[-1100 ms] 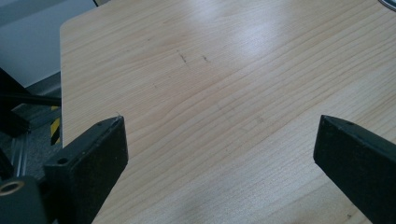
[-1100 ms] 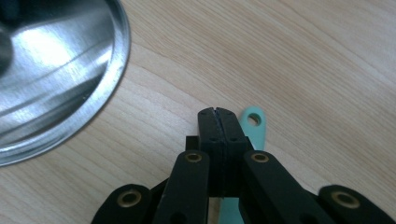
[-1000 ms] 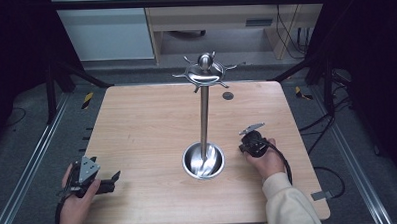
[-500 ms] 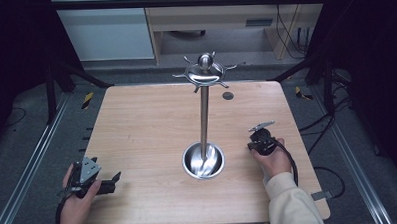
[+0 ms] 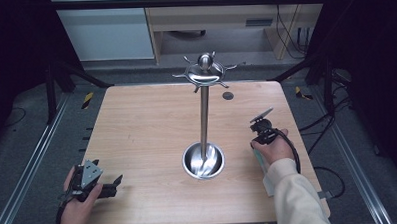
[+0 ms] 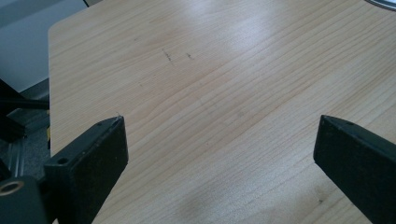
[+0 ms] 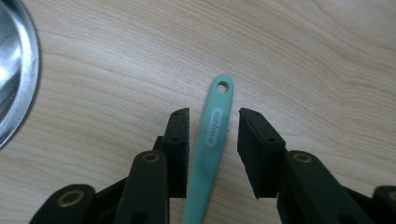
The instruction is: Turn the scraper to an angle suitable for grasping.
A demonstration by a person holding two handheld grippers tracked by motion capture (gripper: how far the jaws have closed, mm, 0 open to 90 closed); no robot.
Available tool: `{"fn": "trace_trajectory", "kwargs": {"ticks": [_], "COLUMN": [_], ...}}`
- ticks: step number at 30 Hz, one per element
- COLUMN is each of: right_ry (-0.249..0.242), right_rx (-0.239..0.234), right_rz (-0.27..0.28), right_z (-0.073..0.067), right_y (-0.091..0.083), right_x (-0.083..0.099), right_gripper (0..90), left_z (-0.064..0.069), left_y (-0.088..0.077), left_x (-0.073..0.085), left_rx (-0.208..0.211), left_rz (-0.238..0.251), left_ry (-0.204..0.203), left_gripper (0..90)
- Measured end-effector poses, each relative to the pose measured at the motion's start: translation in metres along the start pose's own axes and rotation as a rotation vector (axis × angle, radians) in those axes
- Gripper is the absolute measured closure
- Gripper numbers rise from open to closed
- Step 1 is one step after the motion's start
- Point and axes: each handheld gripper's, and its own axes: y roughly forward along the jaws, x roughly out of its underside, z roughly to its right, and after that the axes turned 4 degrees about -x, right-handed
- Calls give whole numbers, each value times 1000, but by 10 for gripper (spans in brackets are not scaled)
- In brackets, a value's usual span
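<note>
- The right gripper (image 7: 214,123) hangs over a mint-green handle (image 7: 212,140) that lies flat on the table (image 5: 147,124). Its jaws have just been opening; they stand on either side of the handle with a gap on both sides, gripping nothing.
- The handle's end with the hanging hole (image 7: 223,87) lies just past the jaw tips, with bare wood all round it.
- In the high view the right gripper (image 5: 261,127) is near the table's right edge, right of the metal stand (image 5: 204,117), whose round base (image 5: 203,161) sits centre-front.
- The base rim (image 7: 21,70) curves in at the left of the right gripper view, well apart from the handle.
- The left gripper (image 5: 111,183) rests at the front-left corner, close to the table's near edge, jaws wide apart and empty.
- The left gripper view shows open wood between its jaws (image 6: 219,154), and the table's far left corner.
- The stand's hooked top (image 5: 205,71), above the far half of the table, is seen from above.
- A small dark disc (image 5: 228,96) lies near the far edge.
</note>
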Motion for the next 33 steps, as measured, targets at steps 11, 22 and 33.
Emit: {"fn": "trace_trajectory", "kwargs": {"ticks": [11, 22, 33], "right_ry": [45, 55, 76], "right_rx": [3, -1, -5], "right_rz": [-101, -117, -122], "right_z": [2, 2, 3], "right_y": [14, 18, 20], "right_x": [-6, -6, -6], "right_gripper": [670, 715, 710], "left_z": [1, 1, 2], "left_y": [2, 3, 3], "left_x": [-1, 0, -1], "left_rx": [2, 2, 5], "left_rz": [-3, -5, -7], "left_ry": [3, 5, 8], "left_gripper": [29, 28, 29]}}
